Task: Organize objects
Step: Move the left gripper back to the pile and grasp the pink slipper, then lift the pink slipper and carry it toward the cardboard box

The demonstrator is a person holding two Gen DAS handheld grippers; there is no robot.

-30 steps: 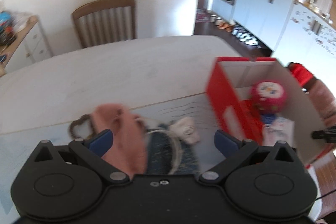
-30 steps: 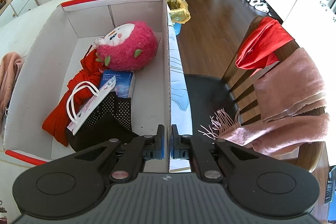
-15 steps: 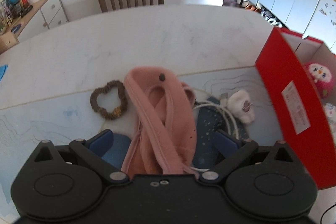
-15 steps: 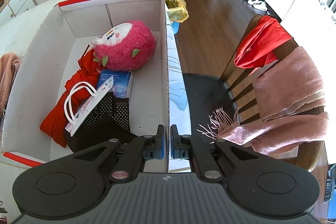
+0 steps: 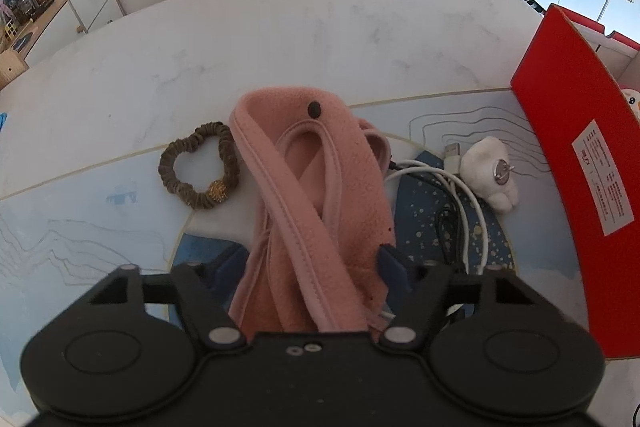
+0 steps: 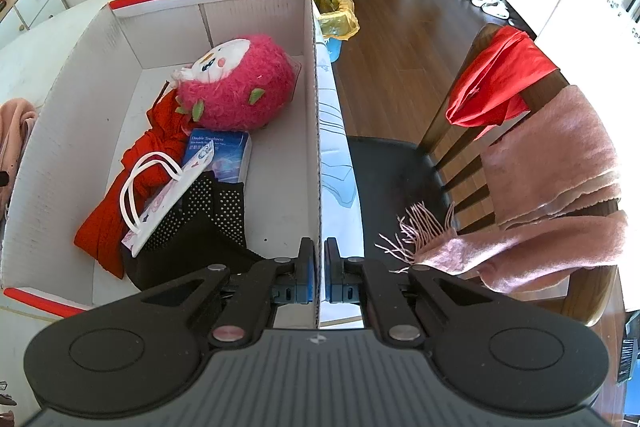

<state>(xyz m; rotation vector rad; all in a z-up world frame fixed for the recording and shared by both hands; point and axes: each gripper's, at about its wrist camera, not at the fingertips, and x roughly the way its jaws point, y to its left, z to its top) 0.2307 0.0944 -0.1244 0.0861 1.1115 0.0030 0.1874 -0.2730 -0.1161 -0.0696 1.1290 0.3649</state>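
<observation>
1. Left gripper: jaws closed in on the near end of the pink fleece garment, blue pads pressing the cloth from both sides. It looks like a grip, though whether the cloth is lifted off the surface cannot be told.
2. Right gripper: jaws shut on the right wall of the cardboard box, one pad inside, one outside, apparently steadying it.
3. The garment lies bunched on the worktop, running away from the left jaws, with stitched edging and a dark snap at its far end. Judged soft, light and floppy; it will trail and drape when raised. The bunched middle, or gathered layers, gives a surer hold than a single edge.
4. Just left of the garment: a brown scrunchie, small and soft, easy to pinch across its ring.
5. Just right: a white cable coiled loosely, partly under the fleece, so it may snag and drag along.
6. Beyond the cable, a white plush keychain, near the box's red outer wall.
7. Inside the box: a pink plush toy at the far end, a red cloth, a blue packet, a small gift bag, a black dotted item. Open floor remains along the right wall, where the fleece would likely go.
</observation>
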